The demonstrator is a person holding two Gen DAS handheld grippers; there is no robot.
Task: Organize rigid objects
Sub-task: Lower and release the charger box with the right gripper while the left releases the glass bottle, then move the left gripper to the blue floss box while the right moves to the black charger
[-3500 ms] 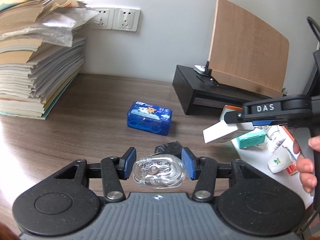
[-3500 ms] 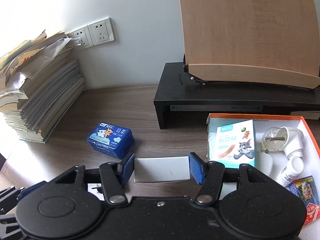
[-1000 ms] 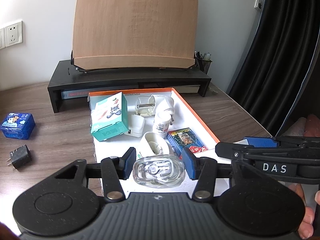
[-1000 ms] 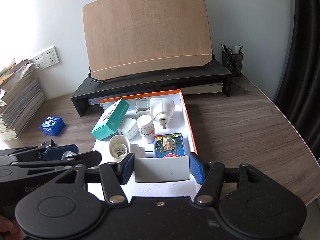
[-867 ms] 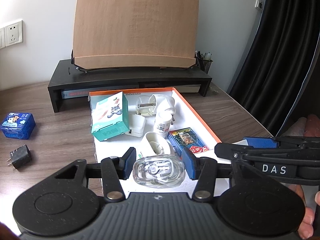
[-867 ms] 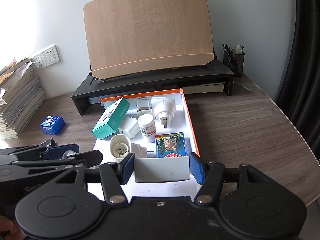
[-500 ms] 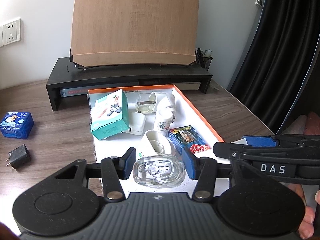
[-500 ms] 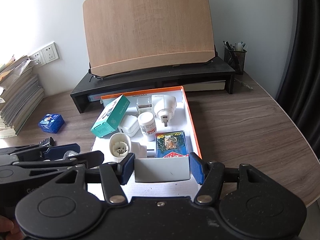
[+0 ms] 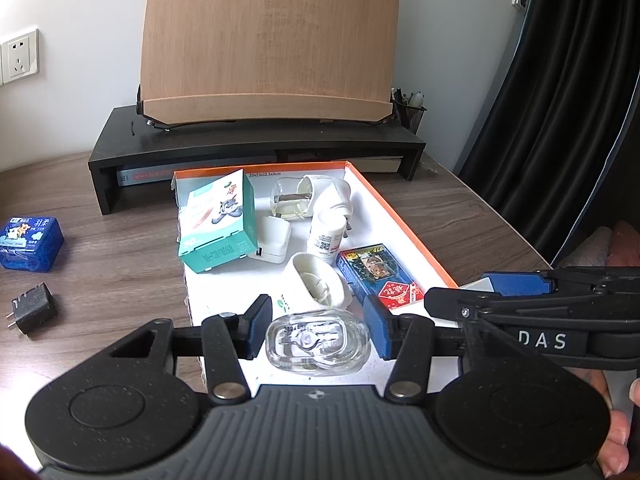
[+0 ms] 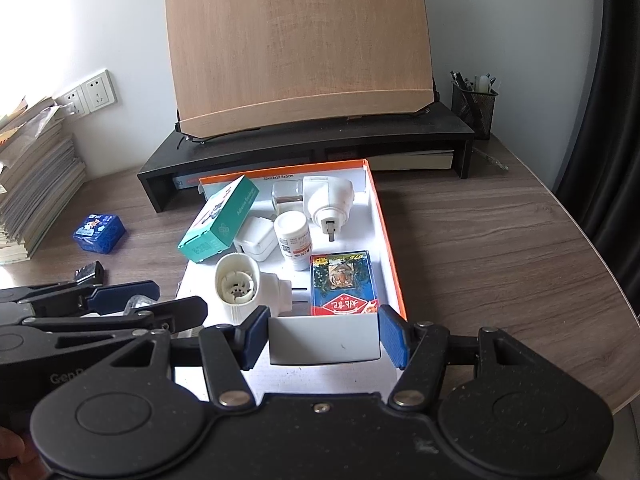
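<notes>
My left gripper (image 9: 318, 332) is shut on a clear glass bottle (image 9: 316, 344), held over the near end of the orange-rimmed white tray (image 9: 404, 224). My right gripper (image 10: 324, 338) is shut on a white box (image 10: 324, 338), held over the tray's near right corner (image 10: 394, 264). The tray holds a teal carton (image 9: 218, 220), a white charger (image 9: 272, 240), a white pill bottle (image 9: 326, 236), white plug-in devices (image 10: 240, 286) and a card deck (image 10: 342, 282). The right gripper shows at the right in the left wrist view (image 9: 520, 292).
A blue box (image 9: 30, 244) and a black charger (image 9: 34, 308) lie on the wooden desk left of the tray. A black monitor riser (image 9: 256, 140) with a wooden board stands behind. Stacked papers (image 10: 32, 176) sit far left, a pen cup (image 10: 474, 104) far right.
Both grippers, still holding their objects, have swung from the left of the desk to the tray, then edged slightly closer to it in the last second.
</notes>
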